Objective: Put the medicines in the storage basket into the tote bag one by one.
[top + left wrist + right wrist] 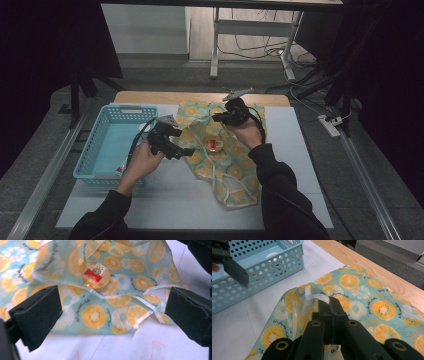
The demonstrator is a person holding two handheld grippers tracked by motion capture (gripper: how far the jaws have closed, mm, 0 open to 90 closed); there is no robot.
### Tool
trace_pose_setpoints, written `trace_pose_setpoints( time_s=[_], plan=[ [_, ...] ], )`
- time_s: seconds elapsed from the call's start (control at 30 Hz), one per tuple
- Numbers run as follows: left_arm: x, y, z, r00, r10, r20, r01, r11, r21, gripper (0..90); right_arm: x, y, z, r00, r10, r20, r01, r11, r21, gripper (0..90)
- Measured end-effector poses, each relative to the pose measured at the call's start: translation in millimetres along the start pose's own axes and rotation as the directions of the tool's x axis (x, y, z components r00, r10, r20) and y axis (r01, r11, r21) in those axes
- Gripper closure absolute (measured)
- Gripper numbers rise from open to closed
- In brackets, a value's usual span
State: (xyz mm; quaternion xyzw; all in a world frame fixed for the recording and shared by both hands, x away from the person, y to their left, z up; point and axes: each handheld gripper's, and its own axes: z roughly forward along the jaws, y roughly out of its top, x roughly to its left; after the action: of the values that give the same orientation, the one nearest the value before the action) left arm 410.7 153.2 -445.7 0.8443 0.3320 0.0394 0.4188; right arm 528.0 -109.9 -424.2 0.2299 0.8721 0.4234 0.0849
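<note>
Left claw (176, 148) jaws wide apart, empty; right claw (218, 118) clamped tight, both forearms raised

We are seeing bare white surface (190, 200) lying open along the near edge, giving free passage between the two sleeves. The blue basket (95, 150) is walling off the left side; its perforated side is standing just beside the left tongs (175, 147). The citrus-print cloth (225, 165) is bunching up mid-surface, with a small round tin (214, 145) sitting on it. The right tongs (222, 117) are pinching a raised fold, blocking the far centre.
</note>
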Motion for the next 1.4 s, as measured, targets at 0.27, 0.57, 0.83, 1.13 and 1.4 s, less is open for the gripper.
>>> trace_pose_setpoints(
  time_s=[0.27,0.57,0.83,1.13,1.4],
  plan=[
    [9.3,-18.0,-26.4,0.9977,-0.024,-0.064,0.022,0.9995,-0.023,0.0,0.8,-0.8,0.3,1.0,-0.003,-0.003,0.003,1.0,0.0,89.9],
    [21.6,-41.1,-52.3,0.9875,-0.063,-0.144,0.061,0.9979,-0.021,0.0,1.8,-1.7,0.0,1.0,-0.003,-0.006,0.003,1.0,-0.003,89.9],
    [36.7,-63.8,-77.9,0.9588,-0.14,-0.247,0.137,0.9901,-0.031,0.0,1.9,-2.7,-0.8,1.0,-0.006,-0.006,0.006,1.0,-0.003,89.8],
    [59.4,-86.5,-84.9,0.9297,-0.169,-0.327,0.195,0.9795,0.05,0.0,2.5,-2.8,0.3,0.9999,-0.01,-0.006,0.01,1.0,0.0,89.8],
    [77.1,-98.0,-68.1,0.9134,-0.173,-0.368,0.252,0.9513,0.178,0.0,2.3,-4.1,0.3,1.0,-0.008,-0.004,0.008,1.0,0.005,89.8]
  ],
)
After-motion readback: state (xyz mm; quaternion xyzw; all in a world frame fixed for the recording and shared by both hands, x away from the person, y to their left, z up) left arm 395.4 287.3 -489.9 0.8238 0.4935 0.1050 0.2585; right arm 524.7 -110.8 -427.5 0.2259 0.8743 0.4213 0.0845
